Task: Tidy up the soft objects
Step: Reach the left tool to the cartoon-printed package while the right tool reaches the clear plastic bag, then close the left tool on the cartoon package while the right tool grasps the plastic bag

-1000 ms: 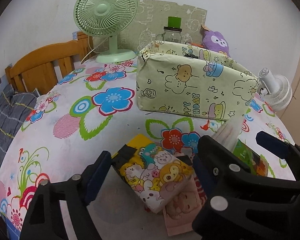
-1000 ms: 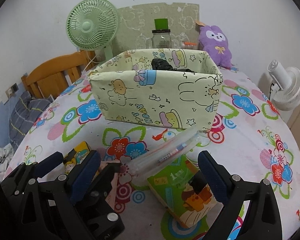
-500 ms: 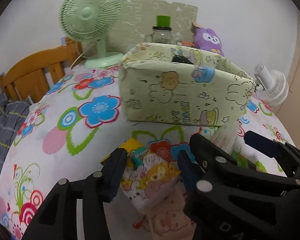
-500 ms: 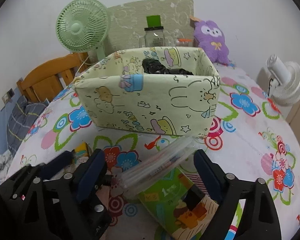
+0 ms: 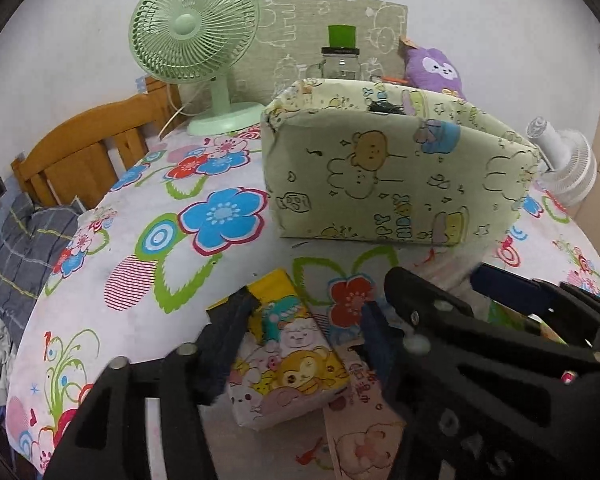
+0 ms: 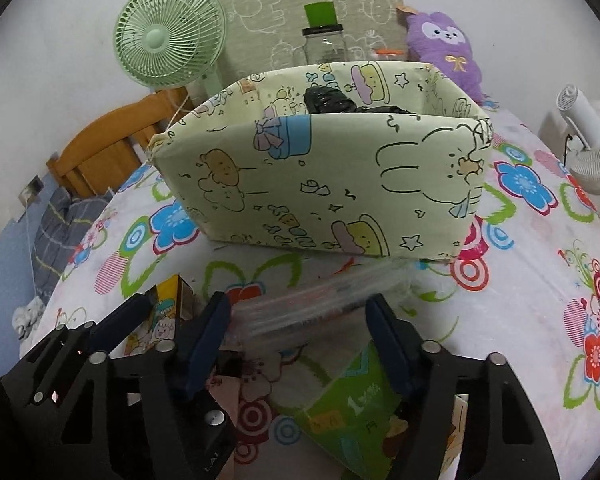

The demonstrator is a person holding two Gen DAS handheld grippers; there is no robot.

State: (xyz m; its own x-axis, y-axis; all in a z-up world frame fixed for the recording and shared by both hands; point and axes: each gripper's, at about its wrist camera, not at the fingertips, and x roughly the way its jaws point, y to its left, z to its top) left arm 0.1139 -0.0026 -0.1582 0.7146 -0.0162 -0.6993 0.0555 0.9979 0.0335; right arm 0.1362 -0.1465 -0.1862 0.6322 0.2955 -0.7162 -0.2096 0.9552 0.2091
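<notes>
A yellow cartoon-print tissue pack (image 5: 288,364) lies on the floral tablecloth between the fingers of my left gripper (image 5: 304,328), whose jaws stand close on both its sides. My right gripper (image 6: 300,328) is open around a clear plastic pouch (image 6: 320,300) holding pens, which lies over a green tissue pack (image 6: 356,404). A pale green cartoon-print fabric box (image 6: 320,184) stands just behind, with something black (image 6: 328,102) inside. The box also shows in the left wrist view (image 5: 392,176). A pink tissue pack (image 5: 360,436) lies under the yellow one.
A green desk fan (image 5: 196,48), a glass jar with a green lid (image 5: 340,60) and a purple plush toy (image 6: 444,44) stand behind the box. A white fan (image 6: 592,148) sits at the right table edge. A wooden chair (image 5: 80,152) is at the left.
Both grippers moved forward and down over the packs. The left jaws narrowed around the yellow tissue pack. The right jaws now straddle the clear pouch.
</notes>
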